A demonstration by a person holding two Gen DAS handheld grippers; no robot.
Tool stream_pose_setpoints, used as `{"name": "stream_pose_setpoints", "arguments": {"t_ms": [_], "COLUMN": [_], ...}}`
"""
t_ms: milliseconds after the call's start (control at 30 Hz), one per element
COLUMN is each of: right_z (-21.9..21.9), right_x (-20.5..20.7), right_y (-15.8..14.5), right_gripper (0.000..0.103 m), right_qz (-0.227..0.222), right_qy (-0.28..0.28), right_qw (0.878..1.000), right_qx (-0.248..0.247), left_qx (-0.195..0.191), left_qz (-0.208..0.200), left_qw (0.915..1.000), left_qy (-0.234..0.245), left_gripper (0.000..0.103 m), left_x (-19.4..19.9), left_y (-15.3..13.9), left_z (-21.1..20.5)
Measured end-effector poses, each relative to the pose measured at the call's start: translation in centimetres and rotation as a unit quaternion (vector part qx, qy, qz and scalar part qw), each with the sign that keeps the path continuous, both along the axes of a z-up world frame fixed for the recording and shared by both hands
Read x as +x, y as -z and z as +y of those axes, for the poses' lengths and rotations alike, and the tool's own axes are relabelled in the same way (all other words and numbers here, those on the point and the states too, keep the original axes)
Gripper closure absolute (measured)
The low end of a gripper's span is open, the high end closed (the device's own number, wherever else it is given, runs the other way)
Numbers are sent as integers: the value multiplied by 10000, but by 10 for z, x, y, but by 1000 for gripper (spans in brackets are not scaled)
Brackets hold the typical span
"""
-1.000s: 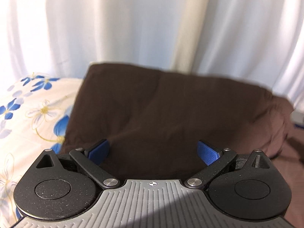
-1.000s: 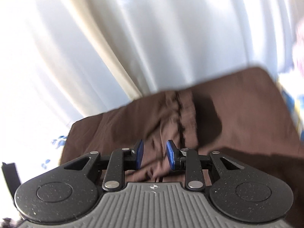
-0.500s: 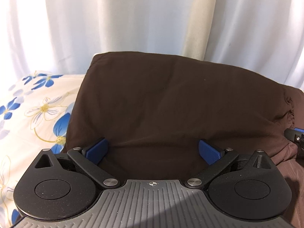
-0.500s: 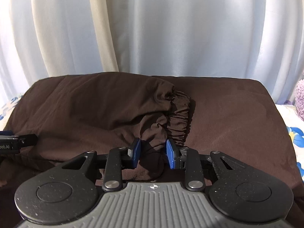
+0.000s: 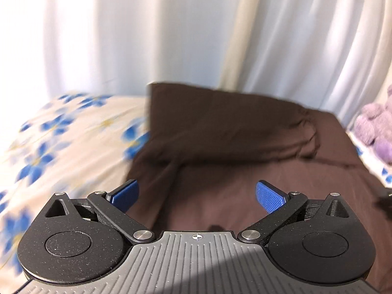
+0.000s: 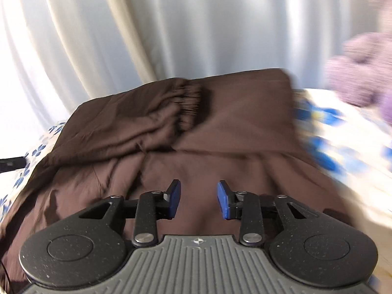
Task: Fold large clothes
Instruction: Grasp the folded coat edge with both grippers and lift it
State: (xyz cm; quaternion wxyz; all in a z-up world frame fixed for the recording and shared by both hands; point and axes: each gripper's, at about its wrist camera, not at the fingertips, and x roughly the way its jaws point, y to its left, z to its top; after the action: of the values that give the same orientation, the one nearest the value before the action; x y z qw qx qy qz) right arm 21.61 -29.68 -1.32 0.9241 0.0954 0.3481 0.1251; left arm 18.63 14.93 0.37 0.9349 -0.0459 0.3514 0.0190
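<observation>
Brown trousers [image 6: 220, 132] are lying folded on the flowered bedsheet [image 5: 61, 142] in front of the white curtain [image 5: 171, 36], their gathered elastic cuff [image 6: 186, 100] resting on top of the far fold. Your left gripper [image 5: 196, 196] is hovering over the near cloth with its jaws spread wide and nothing between them. Your right gripper [image 6: 199, 199] is opening its jaws, its blue pads [image 6: 223, 199] clear of the fabric, while a purple plush toy [image 6: 360, 80] is sitting off to the right.
</observation>
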Motion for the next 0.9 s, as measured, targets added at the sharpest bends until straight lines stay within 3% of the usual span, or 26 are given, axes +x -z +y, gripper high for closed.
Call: {"name": "stream_pose_setpoints", "arguments": {"t_ms": [133,267,400,500,567,600,733,900], "right_z": [-52,-90,-121,-134,-138,-138,-146,-153], "right_x": [-73,-115,-138,-151,-153,-148,-148,-150], "right_y": [-6,5,21,29,35,38,46,51], "right_gripper": [46,46,46,46,47,48,53,77], "right_qz": [-1,541,1071,1257,1422,1520,1708,1797], "right_qy": [465,869,1282,1238,1111,1079,995,871], "right_qw": [9988,9944,9859,9843,9832,9817,9760,9715], "right_qx": [-122,-277,-80,72,276,396,914,1281], "left_qx": [-101,-359,-701,-1014,-1305,-1392,-1464,-1253], "left_qz": [782,1215,1331,1424,1513,1556,1677,1793], "left_qw": [9952,9871,9847,9813,9772,9757,9731,9742], "left_qy": [-575,-975,-884,-812,-717,-666,-588,-558], "left_gripper": [0,0,0,0,1,7,18,41], "left_x": [-36,-59,-75,-81,-86,-90,-97,-97], "left_y": [24,45,54,64,67,68,68,66], "left_z": [36,61,75,80,85,84,89,88]}}
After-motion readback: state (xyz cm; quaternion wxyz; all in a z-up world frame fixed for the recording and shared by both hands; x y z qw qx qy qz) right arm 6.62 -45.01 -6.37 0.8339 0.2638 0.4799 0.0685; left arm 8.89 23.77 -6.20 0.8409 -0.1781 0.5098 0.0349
